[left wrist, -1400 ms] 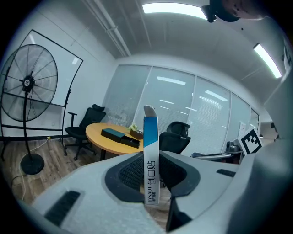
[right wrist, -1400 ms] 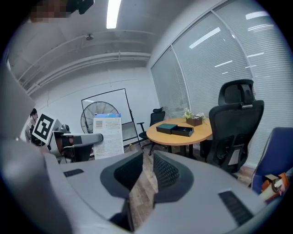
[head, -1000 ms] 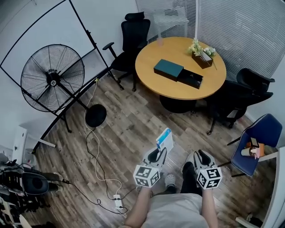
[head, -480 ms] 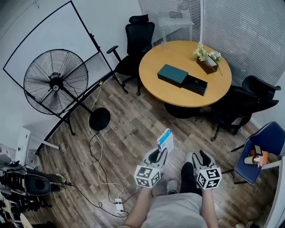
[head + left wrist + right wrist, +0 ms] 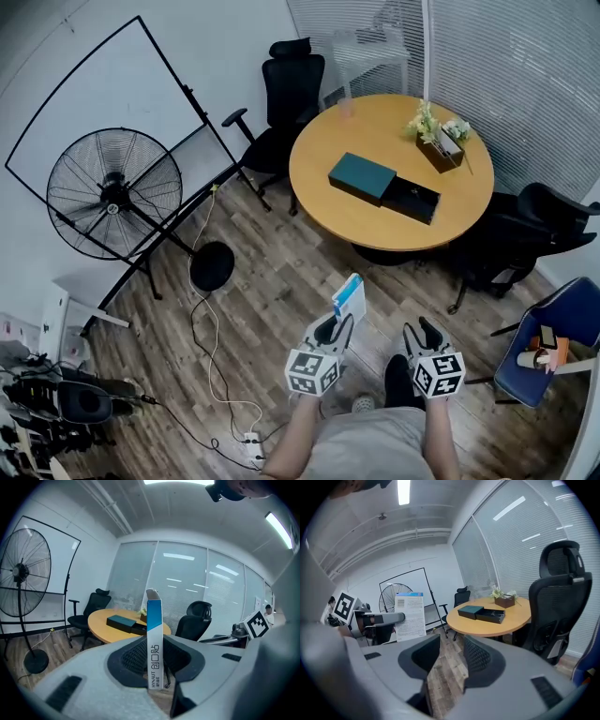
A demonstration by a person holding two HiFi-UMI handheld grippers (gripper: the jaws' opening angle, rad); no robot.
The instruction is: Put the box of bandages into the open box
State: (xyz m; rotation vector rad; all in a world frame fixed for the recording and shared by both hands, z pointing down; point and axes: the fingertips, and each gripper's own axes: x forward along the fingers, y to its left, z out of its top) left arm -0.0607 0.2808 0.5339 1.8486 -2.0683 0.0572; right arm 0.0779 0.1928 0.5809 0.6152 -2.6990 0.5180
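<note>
My left gripper (image 5: 334,328) is shut on the white and blue box of bandages (image 5: 349,296), which stands upright out of its jaws; in the left gripper view the box (image 5: 154,644) is pinched edge-on between the pads. My right gripper (image 5: 420,330) is beside it, open and empty, its jaws (image 5: 451,656) apart over bare floor. The open box (image 5: 382,186) lies far ahead on the round wooden table (image 5: 323,192): a teal lid (image 5: 362,176) next to a dark open tray (image 5: 412,200). It shows small in the left gripper view (image 5: 125,623) and the right gripper view (image 5: 482,613).
A big standing fan (image 5: 114,193) is at the left with a cable and power strip (image 5: 249,437) on the wood floor. Black office chairs (image 5: 281,89) ring the table, a flower box (image 5: 439,141) sits on it, and a blue chair (image 5: 562,337) stands at the right.
The view has shifted a little, and the table has moved slightly in the frame. Both grippers keep their places, the left still holding the bandage box.
</note>
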